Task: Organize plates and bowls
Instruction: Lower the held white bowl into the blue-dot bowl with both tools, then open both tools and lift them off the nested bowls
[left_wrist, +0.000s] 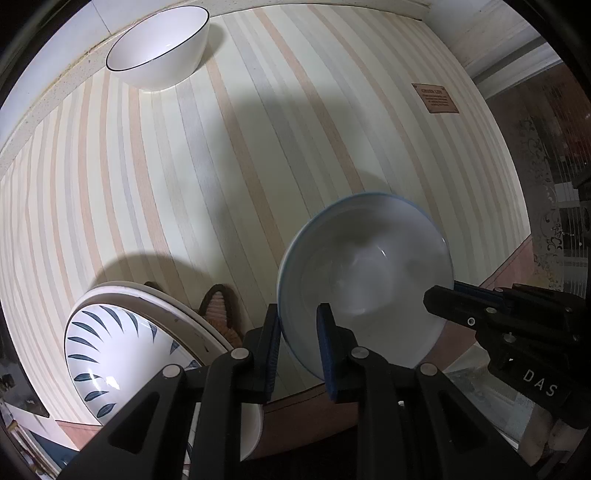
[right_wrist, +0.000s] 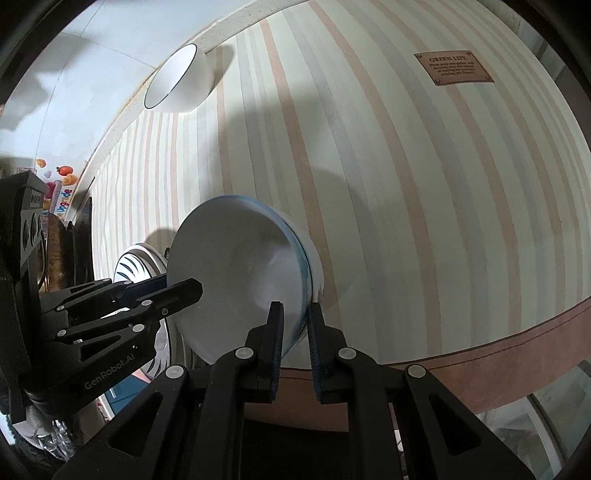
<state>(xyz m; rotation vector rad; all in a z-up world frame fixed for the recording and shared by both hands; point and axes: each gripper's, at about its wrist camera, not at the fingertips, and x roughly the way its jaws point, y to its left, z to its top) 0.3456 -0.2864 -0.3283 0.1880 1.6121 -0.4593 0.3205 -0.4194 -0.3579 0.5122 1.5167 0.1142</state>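
Observation:
A white bowl with a blue rim (left_wrist: 369, 266) (right_wrist: 236, 273) hangs tilted above the striped table mat (left_wrist: 221, 147), gripped from both sides. My left gripper (left_wrist: 299, 314) (right_wrist: 184, 286) is shut on its left rim, one pad inside and one outside. On the opposite rim my right gripper (right_wrist: 294, 310) (left_wrist: 439, 291) is shut the same way. A stack of plates (left_wrist: 110, 343) lies at lower left, the top one white with dark blue leaf marks. A white bowl with a thin black rim (left_wrist: 159, 44) (right_wrist: 177, 79) stands at the mat's far left corner.
A brown woven item (left_wrist: 221, 314) peeks out between the plate stack and my left gripper. A brown label (left_wrist: 435, 98) (right_wrist: 454, 68) sits on the mat's far right. The mat's brown front border (right_wrist: 517, 350) runs along the table edge.

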